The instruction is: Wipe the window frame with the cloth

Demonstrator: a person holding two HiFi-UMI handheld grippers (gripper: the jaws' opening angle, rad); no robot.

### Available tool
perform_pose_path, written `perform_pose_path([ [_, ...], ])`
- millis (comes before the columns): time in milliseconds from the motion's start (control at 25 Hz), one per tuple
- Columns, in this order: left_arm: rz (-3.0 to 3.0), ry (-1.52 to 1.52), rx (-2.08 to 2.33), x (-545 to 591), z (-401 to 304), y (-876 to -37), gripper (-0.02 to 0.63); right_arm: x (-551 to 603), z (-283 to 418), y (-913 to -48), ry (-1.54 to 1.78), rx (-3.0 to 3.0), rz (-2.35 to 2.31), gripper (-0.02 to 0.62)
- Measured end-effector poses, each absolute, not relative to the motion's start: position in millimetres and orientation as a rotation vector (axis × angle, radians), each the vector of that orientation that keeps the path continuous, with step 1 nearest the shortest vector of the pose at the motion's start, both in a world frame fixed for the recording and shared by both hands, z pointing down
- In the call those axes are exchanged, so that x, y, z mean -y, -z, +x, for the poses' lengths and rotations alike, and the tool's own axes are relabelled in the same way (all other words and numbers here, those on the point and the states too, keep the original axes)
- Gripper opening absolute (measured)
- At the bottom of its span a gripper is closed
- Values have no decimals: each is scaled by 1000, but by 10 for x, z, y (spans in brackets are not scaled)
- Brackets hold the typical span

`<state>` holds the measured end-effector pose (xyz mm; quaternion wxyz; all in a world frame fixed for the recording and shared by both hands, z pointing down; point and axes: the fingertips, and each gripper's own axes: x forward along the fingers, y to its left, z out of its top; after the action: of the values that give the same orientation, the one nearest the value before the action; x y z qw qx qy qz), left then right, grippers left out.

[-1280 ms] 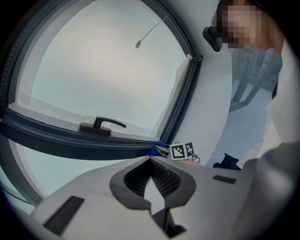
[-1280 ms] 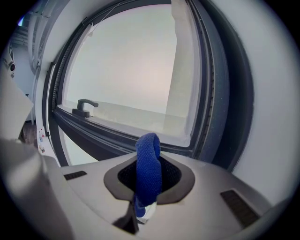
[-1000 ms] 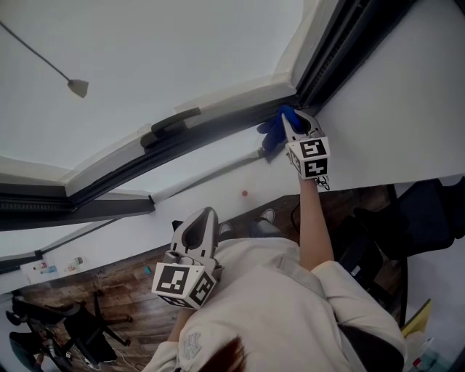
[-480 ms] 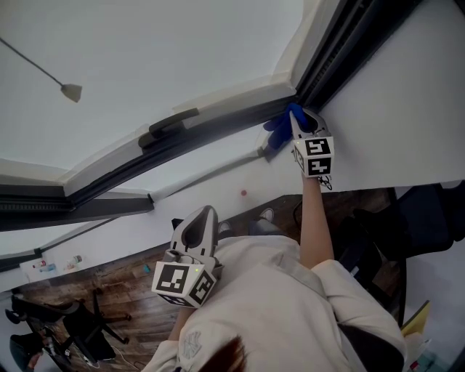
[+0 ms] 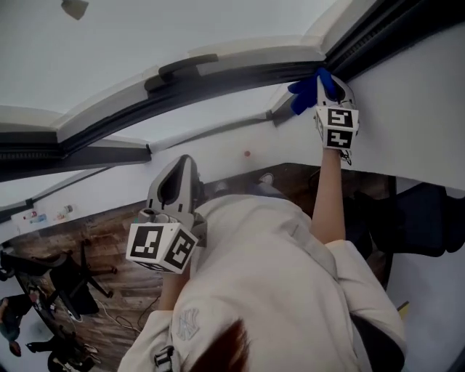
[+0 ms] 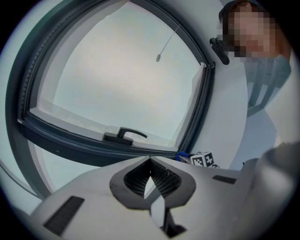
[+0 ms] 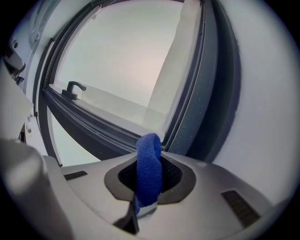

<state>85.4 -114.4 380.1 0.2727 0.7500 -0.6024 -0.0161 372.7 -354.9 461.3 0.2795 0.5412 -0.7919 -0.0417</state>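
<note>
My right gripper [image 5: 325, 81] is raised to the corner of the dark window frame [image 5: 218, 80], shut on a blue cloth [image 5: 306, 91] that presses against the frame. In the right gripper view the folded blue cloth [image 7: 149, 168] stands pinched between the jaws, just below the frame's corner [image 7: 187, 126]. My left gripper [image 5: 182, 182] hangs lower, close to my chest, its jaws shut with nothing between them. From the left gripper view [image 6: 151, 174] the window frame [image 6: 93, 145] fills the scene, and the right gripper's marker cube [image 6: 203, 159] shows at the corner.
A black window handle [image 5: 187, 66] sits on the lower sash, also in the left gripper view [image 6: 125, 135]. White wall [image 5: 414, 116] lies right of the frame. Below are a wooden floor [image 5: 102, 240] and office chairs [image 5: 58, 283]. A blind-cord pull [image 5: 75, 7] hangs against the glass.
The head view has tilted, so the frame sits higher in the picture. The right gripper with the cloth has moved further into the frame's corner. The left gripper has stayed by my chest.
</note>
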Motion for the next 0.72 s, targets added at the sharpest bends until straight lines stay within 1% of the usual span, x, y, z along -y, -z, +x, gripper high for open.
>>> perform_pose_path([
  [200,1847,52,1818,954,159,-3906,5,3542,3738,-4611,62,2222,1419,43],
  [320,1785,40,1888,830,-138,-3931,5,3533,3764,-4636,-23,2272,1439,43],
  [520,1794,43,1897,770,-312,-3881,5,3484,3761,-4585,-318,2407,1598,43],
  [720,1871,13,1813,803,-308,-3869,5,2936,3194,-4382,-486,2680,1480,43],
])
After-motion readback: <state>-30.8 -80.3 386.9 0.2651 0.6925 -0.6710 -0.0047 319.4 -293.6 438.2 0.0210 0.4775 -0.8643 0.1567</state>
